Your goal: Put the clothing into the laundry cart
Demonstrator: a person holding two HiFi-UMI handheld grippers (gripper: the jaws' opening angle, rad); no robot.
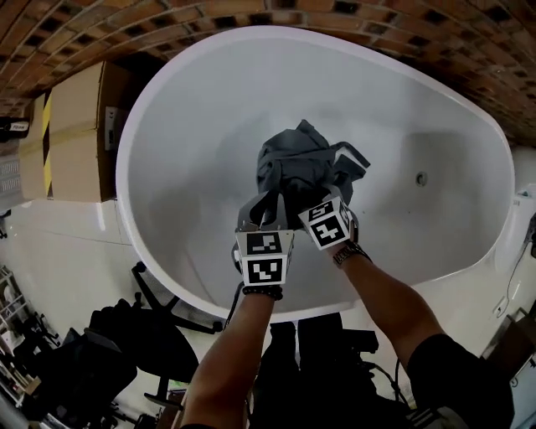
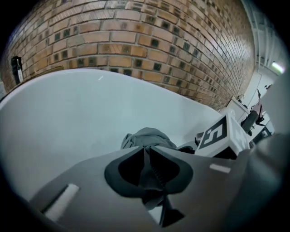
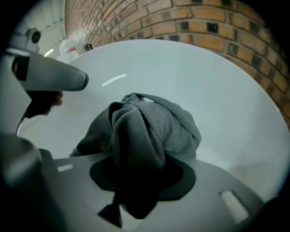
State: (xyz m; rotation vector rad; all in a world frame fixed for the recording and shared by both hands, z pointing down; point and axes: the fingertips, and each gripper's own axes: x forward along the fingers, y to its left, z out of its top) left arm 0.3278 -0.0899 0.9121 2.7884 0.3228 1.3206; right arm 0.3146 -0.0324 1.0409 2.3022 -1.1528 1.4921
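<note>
A crumpled grey garment (image 1: 297, 163) lies bunched inside a white bathtub (image 1: 134, 134). Both grippers are at its near side. My left gripper (image 1: 261, 214) is shut on a thin fold of the cloth, which runs between its jaws in the left gripper view (image 2: 149, 174). My right gripper (image 1: 322, 197) is shut on a thick roll of the same garment (image 3: 145, 131), which fills the gap between its jaws (image 3: 136, 181). The rest of the garment (image 2: 147, 136) humps up just beyond the jaws.
A brick wall (image 1: 251, 8) curves behind the tub. A cardboard box (image 1: 75, 134) stands to the tub's left. Dark bags and a chair base (image 1: 126, 335) sit on the floor near my left side. The tub's overflow fitting (image 1: 421, 178) is on its right wall.
</note>
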